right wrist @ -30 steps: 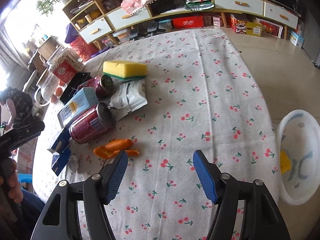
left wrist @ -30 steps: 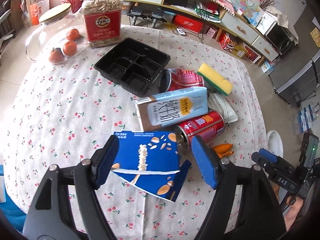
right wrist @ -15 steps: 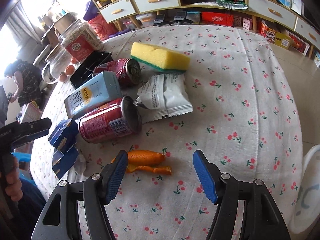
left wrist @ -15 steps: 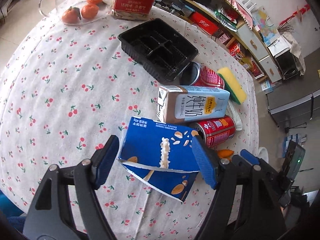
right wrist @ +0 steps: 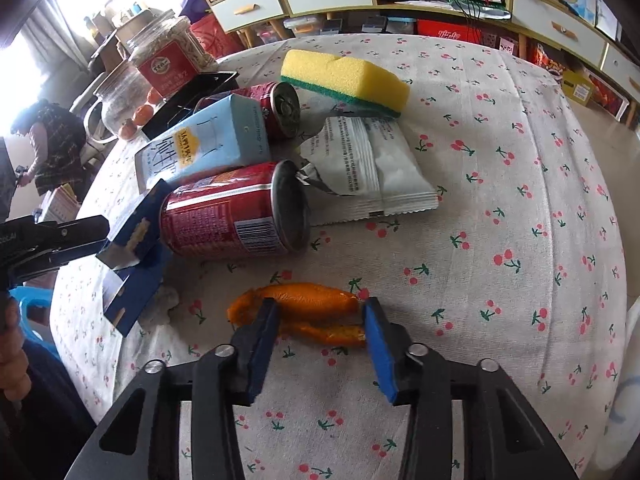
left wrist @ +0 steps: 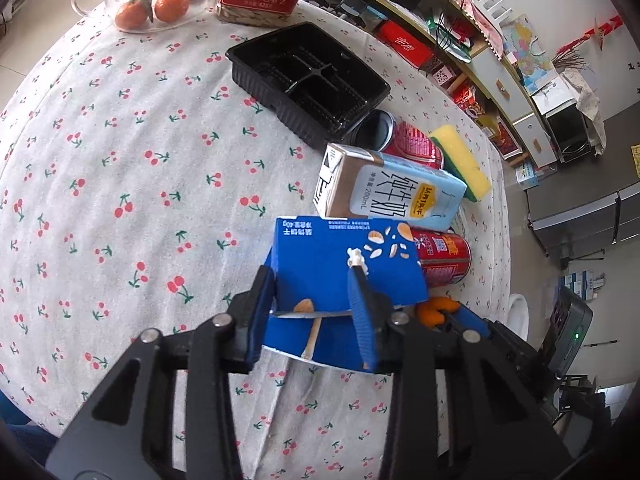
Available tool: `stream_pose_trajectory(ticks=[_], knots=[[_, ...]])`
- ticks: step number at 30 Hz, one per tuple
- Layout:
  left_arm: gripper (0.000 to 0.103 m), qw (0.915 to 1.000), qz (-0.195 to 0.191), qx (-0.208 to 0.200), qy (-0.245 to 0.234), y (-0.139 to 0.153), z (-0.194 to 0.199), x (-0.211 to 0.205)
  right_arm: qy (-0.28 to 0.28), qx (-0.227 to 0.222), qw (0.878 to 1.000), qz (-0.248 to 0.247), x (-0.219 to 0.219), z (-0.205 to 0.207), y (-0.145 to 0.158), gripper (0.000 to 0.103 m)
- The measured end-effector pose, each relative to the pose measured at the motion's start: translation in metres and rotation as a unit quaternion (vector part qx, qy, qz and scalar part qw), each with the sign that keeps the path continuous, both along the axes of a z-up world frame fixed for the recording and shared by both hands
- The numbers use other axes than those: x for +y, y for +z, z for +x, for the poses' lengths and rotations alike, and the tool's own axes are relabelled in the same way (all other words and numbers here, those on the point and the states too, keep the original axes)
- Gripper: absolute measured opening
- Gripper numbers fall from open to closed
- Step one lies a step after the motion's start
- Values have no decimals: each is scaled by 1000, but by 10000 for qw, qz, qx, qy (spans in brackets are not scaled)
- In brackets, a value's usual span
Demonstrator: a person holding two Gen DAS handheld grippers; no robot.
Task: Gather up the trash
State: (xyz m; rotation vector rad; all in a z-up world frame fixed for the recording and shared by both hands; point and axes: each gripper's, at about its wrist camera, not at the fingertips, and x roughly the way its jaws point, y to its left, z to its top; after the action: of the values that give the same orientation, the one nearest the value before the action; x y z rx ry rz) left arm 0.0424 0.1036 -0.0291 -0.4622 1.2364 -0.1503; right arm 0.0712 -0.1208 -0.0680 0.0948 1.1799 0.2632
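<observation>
Beyond the left claw [left wrist: 312, 312], right view shows wrapper [right wrist: 368, 168].

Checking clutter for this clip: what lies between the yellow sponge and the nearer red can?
In the right wrist view, a white snack wrapper lies flat between the yellow sponge and the nearer red can, its torn corner beside the can's end.

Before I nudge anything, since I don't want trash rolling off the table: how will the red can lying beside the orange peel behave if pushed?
The red can lies on its side, so it will likely roll if bumped. It looks opened, so probably light. The milk carton and blue box against it may block rolling that way, but the peel's side is bare cloth.
</observation>
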Motion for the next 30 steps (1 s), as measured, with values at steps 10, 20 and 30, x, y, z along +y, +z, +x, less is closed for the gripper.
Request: stream_pose_trajectory(ticks=[10, 20, 30], knots=[[2, 9993, -136, -343, 89, 18, -9, 5, -152, -112, 9984, 542, -10, -12, 23, 9], [2, 9995, -67, -305, 27, 17, -7, 0, -294, -391, 9960, 743, -22, -30, 47, 7], [31, 9998, -1, 6, -217, 5, -8, -9, -461, -562, 9942, 799, -41, -39, 57, 6]])
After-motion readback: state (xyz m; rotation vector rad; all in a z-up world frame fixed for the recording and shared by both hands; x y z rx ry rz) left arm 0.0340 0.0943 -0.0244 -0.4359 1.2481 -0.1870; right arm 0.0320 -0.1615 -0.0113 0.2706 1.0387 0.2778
